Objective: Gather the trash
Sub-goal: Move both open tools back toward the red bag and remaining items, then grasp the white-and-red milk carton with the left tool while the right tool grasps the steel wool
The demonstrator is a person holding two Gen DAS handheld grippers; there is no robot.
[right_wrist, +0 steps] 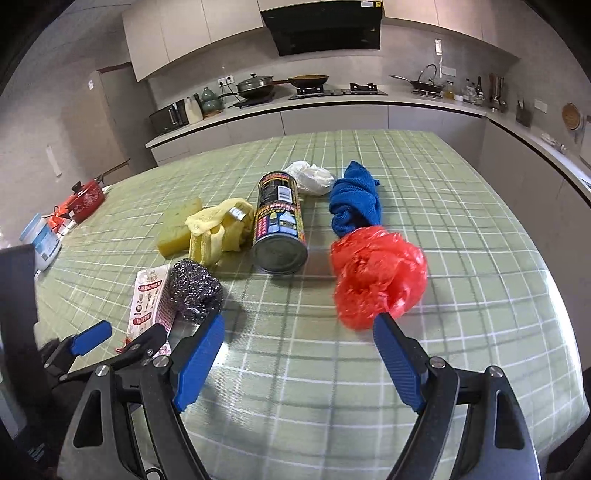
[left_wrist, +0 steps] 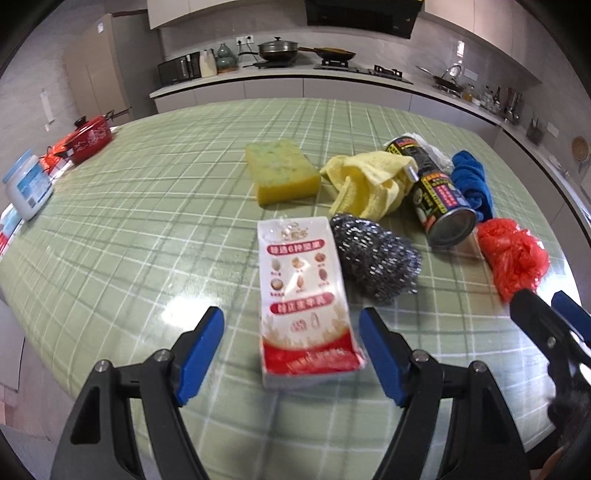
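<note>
Now both hands were lining up first pickups, left gripper (left_wrist: 291,345) spread wide astride the snack packet (left_wrist: 304,302), right gripper (right_wrist: 299,350) gaping before the red bag (right_wrist: 376,275), each needing a squeeze.

I'm in a home kitchen: hob (right_wrist: 338,90) with pans (right_wrist: 255,85) at 12 o'clock, hood (right_wrist: 321,27) above, cabinets (right_wrist: 166,35) behind.

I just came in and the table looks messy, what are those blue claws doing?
A person holds a gripper in each hand over the green checked table. The left gripper is open around a white and red packet, not squeezing it. The right gripper is open in front of a crumpled red bag. A can, sponge, cloths and a metal scrubber lie untouched.
</note>
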